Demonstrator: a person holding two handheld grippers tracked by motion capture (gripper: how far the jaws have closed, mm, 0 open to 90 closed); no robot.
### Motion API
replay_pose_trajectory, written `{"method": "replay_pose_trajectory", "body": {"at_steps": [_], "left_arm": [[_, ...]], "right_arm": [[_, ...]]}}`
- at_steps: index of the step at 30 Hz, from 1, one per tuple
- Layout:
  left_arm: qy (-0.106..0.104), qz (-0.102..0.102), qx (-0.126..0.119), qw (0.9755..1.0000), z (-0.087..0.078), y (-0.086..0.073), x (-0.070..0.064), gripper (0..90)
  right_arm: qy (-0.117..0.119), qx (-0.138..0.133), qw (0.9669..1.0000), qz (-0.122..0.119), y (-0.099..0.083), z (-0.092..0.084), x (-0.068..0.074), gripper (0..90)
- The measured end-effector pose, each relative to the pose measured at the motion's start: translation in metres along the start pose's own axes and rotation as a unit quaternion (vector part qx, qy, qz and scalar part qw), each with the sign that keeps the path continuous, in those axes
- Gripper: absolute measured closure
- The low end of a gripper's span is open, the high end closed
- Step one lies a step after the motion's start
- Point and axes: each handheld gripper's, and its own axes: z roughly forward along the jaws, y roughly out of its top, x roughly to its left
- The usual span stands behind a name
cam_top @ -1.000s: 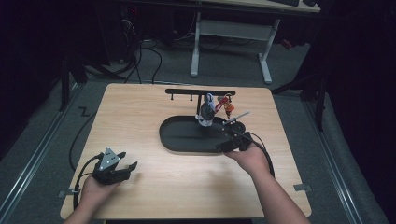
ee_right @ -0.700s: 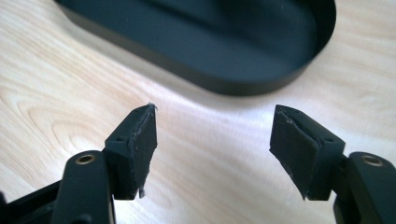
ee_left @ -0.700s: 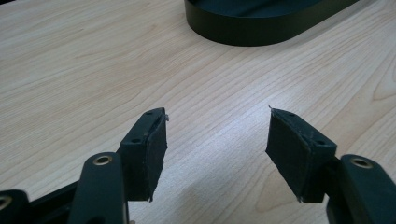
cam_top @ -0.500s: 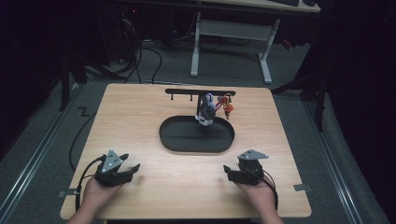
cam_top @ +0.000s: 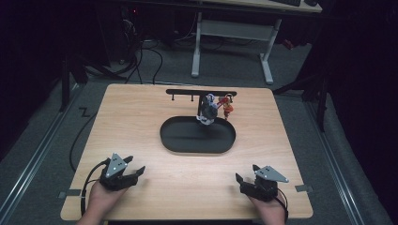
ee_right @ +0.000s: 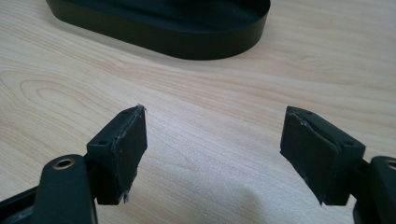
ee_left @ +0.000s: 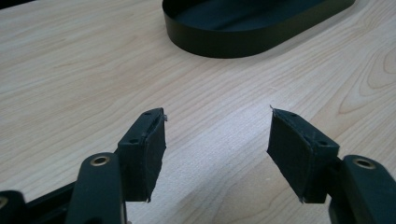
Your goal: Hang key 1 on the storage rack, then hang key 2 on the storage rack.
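Observation:
A black oval tray [cam_top: 197, 146] lies in the middle of the wooden table [cam_top: 141, 122]. Behind it stands a black hook rack [cam_top: 202, 92], from which hang a grey-white trinket [cam_top: 208, 111] and a small orange figure [cam_top: 228, 107]. My left gripper [cam_top: 135, 167] rests near the front left edge, open, with bare wood between its pads [ee_left: 152, 149]. My right gripper [cam_top: 246, 173] rests near the front right edge; its jaws have just been opening and hold nothing. In both gripper views the tray's wall [ee_left: 233, 46] [ee_right: 187, 44] lies ahead, apart from the fingertips.
The table's front edge runs just behind both hands. Cables trail from each gripper over the edge. Beyond the table stand a white desk frame [cam_top: 230, 33] and dark floor with cables.
My right gripper has drawn back from the tray's right end to the front right of the table, sunk to the wood and opened wider. The left gripper has stayed put.

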Motion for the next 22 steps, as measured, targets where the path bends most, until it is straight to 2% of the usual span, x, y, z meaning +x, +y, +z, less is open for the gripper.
{"method": "replay_pose_trajectory", "body": {"at_steps": [3, 6, 12, 18, 22], "left_arm": [[0.003, 0.012, 0.003, 0.9999, 0.000, 0.000, -0.004, 36.8], [0.000, 0.013, 0.000, 0.9999, -0.002, 0.000, -0.004, 36.7], [-0.011, 0.013, -0.005, 0.9998, -0.006, -0.001, 0.001, 36.7], [-0.011, 0.014, -0.014, 0.9997, -0.011, 0.000, 0.004, 36.7], [-0.010, 0.015, -0.017, 0.9997, -0.013, 0.001, 0.007, 36.7]], "right_arm": [[0.008, 0.006, 0.9999, -0.006, -0.001, 0.006, 0.002, 22.9], [0.010, 0.005, 0.9999, -0.006, 0.000, 0.007, 0.004, 22.8], [-0.002, 0.010, 0.9999, -0.002, 0.000, 0.007, 0.008, 22.9], [-0.006, 0.011, 0.9999, 0.004, 0.001, 0.009, 0.009, 22.9], [-0.011, 0.012, 0.9999, -0.004, 0.002, 0.010, 0.012, 23.2]]}}
